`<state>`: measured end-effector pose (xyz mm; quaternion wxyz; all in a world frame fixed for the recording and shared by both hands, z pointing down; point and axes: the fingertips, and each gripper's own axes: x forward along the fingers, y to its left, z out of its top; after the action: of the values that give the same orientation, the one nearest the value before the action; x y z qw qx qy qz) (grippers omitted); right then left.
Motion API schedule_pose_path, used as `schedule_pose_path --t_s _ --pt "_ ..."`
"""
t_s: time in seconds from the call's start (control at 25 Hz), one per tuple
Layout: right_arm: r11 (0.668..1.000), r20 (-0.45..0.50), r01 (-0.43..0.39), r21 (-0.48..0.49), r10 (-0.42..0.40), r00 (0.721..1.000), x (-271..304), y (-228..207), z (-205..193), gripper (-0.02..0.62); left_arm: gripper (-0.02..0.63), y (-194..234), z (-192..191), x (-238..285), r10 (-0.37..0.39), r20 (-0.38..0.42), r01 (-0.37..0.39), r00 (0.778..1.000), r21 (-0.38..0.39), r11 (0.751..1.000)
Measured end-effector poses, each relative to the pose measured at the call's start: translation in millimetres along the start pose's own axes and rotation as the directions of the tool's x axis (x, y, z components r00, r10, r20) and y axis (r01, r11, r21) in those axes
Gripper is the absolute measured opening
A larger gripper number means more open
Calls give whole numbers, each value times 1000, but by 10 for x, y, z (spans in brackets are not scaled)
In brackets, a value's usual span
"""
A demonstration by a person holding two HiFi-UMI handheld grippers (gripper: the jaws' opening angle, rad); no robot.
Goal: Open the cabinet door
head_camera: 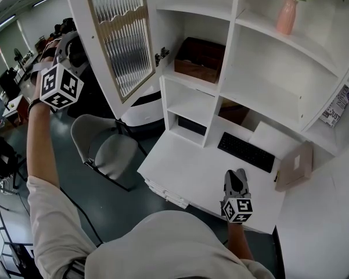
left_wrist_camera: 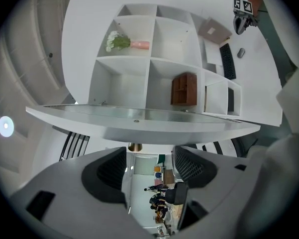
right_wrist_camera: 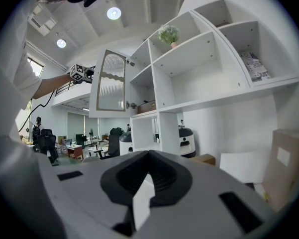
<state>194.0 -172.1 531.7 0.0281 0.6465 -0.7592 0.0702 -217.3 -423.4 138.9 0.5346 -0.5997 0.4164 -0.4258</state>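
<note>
1. Cabinet door (head_camera: 117, 36): white frame with a ribbed glass panel. It is swung wide open at 11 o'clock in the head view, and its hinged edge is at the compartment that holds the wooden box (head_camera: 198, 60).
2. Left gripper (left_wrist_camera: 149, 157): raised at 9 o'clock of the door, beside its free edge. We see its jaws released and standing apart, with nothing pressed between the pads. The door's edge runs across just above them, and a small brass-coloured piece (left_wrist_camera: 135, 147) shows below that edge.
3. Right gripper (head_camera: 237, 176): low over the white desk (head_camera: 186, 167), at 5 o'clock in the head view. We see its jaws clenched together and empty.
4. Black keyboard (head_camera: 245, 151): on the desk at 1 o'clock of the right gripper and apart from it.
5. Flat brown parcel (head_camera: 294, 164): at 3 o'clock of the keyboard.
6. Pink vase (head_camera: 287, 15) with a green plant: upper shelf, at 1 o'clock in the head view.
7. Grey office chair (head_camera: 107, 150): on the floor at 6 o'clock of the door.
</note>
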Motion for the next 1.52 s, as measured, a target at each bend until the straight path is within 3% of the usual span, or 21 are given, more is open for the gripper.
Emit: schedule_pose_path --t_s 0.52,0.84,1.0,1.32,1.52 --pt "1000 -7 -7 -8 7 1000 -13 10 -2 3 311 -507 -309 -5 -52 -22 47 998 -188 981" --pt "1000 -14 -9 -14 9 1000 -9 17 -7 3 311 -1019 -493 -17 -96 -22 83 995 -349 933" --pt "1000 -12 -8 -16 8 1000 12 14 13 3 311 -1258 -565 -41 -109 -11 93 994 -447 890" --pt "1000 -11 -15 -25 14 1000 42 32 40 3 311 -1727 -663 -135 -127 25 115 992 -623 774" --pt "999 -11 -22 -33 22 1000 84 53 57 3 311 -2063 -732 -191 -143 42 129 989 -725 677"
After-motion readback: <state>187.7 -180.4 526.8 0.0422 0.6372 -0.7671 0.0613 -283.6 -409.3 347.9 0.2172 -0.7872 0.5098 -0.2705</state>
